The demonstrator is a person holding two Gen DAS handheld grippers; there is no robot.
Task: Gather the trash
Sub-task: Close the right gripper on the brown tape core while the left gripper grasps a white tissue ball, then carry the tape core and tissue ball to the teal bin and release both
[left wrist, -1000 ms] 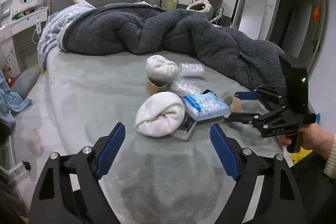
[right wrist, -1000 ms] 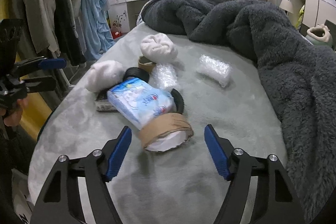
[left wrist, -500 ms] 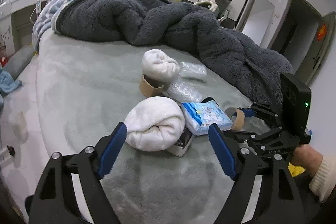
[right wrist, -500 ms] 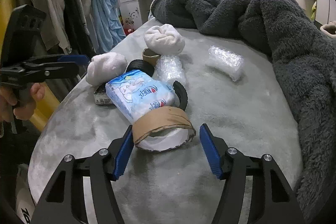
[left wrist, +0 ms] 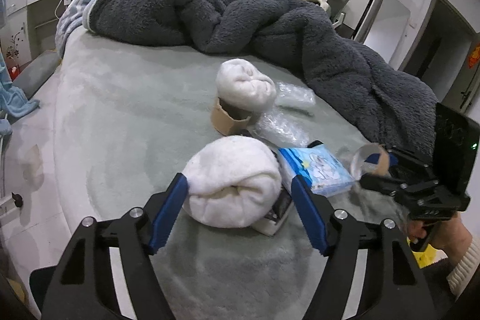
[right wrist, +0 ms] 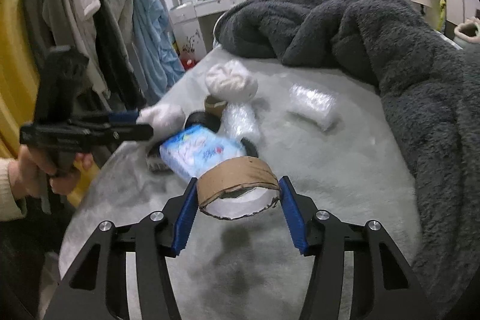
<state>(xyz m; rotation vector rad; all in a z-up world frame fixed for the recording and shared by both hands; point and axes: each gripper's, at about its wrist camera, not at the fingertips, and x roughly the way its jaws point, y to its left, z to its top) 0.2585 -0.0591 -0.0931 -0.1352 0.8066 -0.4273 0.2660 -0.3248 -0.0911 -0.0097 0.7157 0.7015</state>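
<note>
On the grey-green bed (left wrist: 120, 110) lies a pile of trash. A white rolled cloth (left wrist: 234, 200) sits between the fingers of my left gripper (left wrist: 237, 179). Its jaws are closing, and the right pad still stands a little off the roll. My right gripper (right wrist: 238, 181) is closing too, both pads touching the sides of a cardboard tape ring (right wrist: 237, 173) tilted up off the bed. Behind the ring lies a blue-and-white tissue pack (right wrist: 201, 149). In the left wrist view the right gripper (left wrist: 375, 167) holds the ring at the right.
A second white roll (left wrist: 244, 86) rests on another cardboard ring (left wrist: 228, 119), with bubble wrap (left wrist: 279, 128) beside it. A small box (left wrist: 276, 215) pokes out under the near roll. A dark fleece blanket (left wrist: 270, 29) heaps along the far side. Clothes (right wrist: 90, 20) hang left of the bed.
My left gripper came forward and down to straddle the white roll, its jaws narrowing. The right jaws narrowed until the pads met the cardboard ring, which now tilts up.
</note>
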